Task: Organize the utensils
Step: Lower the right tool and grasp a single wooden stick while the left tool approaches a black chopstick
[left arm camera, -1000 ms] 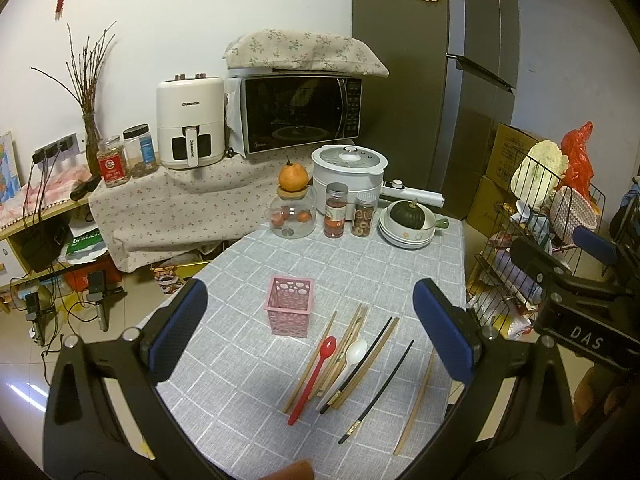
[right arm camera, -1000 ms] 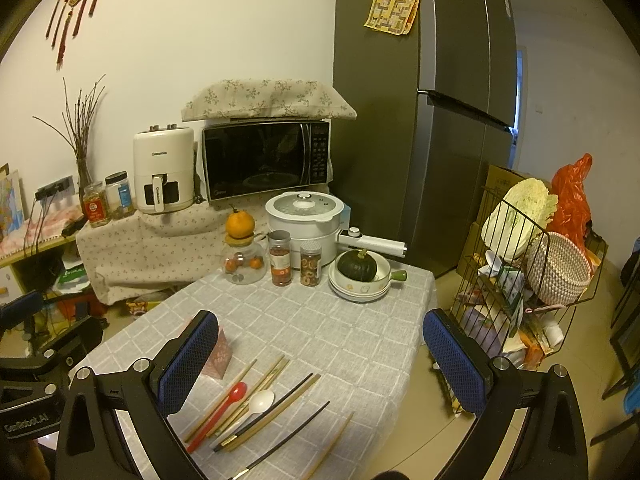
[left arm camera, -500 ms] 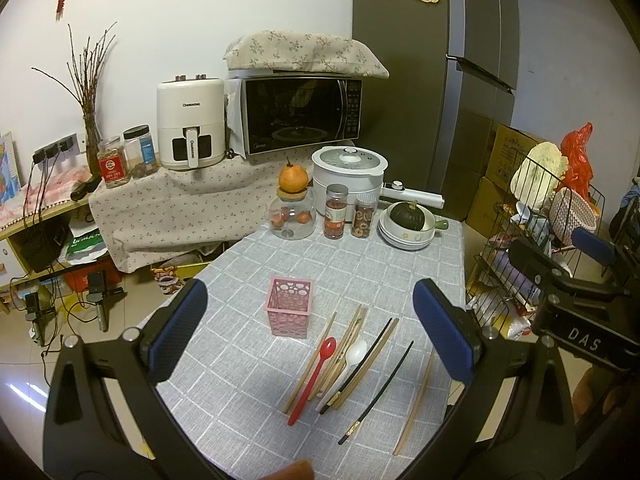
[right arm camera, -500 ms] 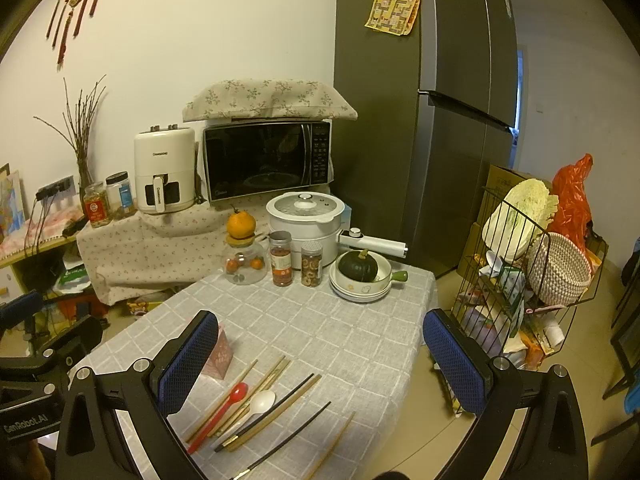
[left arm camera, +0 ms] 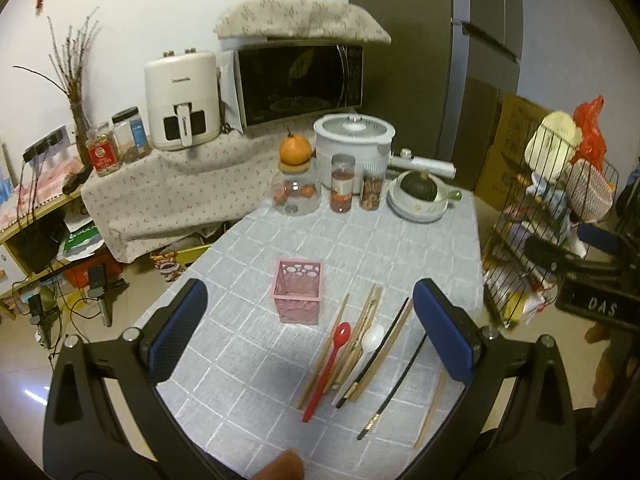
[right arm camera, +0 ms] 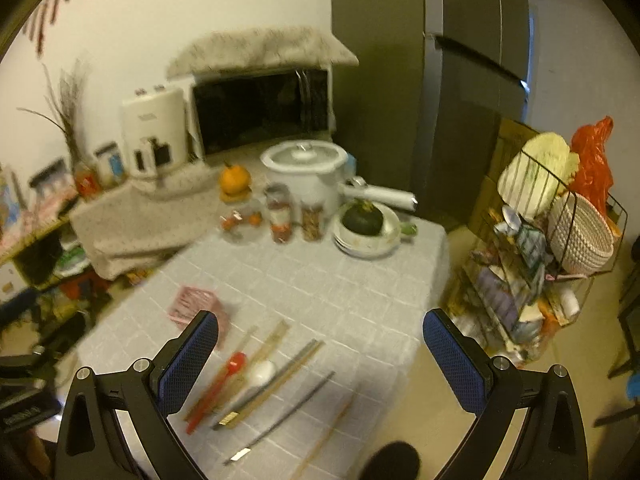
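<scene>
Now both grippers, left (left arm camera: 306,332) and right (right arm camera: 320,360), gape unladen; pink holder (left arm camera: 298,291) stands beside loose chopsticks (left arm camera: 394,350) and spoons (left arm camera: 330,356).

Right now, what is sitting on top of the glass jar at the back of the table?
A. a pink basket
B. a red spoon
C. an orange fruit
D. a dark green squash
C: the orange fruit rests on the lid of the glass jar, while the dark green squash sits in the stacked bowls.
</scene>
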### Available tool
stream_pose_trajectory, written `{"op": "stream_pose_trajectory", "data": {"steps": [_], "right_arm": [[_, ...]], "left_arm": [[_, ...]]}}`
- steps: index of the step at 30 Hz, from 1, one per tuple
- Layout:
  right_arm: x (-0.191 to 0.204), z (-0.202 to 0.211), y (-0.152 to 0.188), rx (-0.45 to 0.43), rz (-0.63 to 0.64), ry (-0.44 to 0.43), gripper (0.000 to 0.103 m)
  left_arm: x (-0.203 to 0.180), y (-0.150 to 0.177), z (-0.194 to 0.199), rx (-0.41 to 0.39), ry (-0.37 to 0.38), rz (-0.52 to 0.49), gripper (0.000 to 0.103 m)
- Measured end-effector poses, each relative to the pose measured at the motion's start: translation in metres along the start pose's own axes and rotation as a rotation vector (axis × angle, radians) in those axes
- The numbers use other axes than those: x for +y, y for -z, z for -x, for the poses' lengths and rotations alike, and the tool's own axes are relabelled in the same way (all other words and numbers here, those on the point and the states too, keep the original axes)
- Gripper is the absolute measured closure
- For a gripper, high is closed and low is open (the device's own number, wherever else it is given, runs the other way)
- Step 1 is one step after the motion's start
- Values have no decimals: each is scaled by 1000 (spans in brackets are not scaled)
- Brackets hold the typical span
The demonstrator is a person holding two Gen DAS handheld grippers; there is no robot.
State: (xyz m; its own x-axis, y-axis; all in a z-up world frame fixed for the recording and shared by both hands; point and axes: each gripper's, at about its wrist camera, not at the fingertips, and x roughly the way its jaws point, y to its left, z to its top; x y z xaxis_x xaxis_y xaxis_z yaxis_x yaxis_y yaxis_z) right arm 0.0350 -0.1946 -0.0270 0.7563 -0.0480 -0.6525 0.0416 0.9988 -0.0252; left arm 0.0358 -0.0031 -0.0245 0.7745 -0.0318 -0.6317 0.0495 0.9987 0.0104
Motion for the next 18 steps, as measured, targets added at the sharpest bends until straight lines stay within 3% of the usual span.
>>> {"op": "stream_pose_trajectory", "data": {"steps": [8,14,18], "right_arm": [[-21,-74,5,232,-22,-53,0],[-48,-140,38,435,-102,-93,1],[-56,-178,67,559,-117,-110,6]], "left_arm": [[-5,-1,-56,159,114,-51,1],[-21,14,-103,325,215,-103,1],[-29,30,-127,419,247,-134,1]]}}
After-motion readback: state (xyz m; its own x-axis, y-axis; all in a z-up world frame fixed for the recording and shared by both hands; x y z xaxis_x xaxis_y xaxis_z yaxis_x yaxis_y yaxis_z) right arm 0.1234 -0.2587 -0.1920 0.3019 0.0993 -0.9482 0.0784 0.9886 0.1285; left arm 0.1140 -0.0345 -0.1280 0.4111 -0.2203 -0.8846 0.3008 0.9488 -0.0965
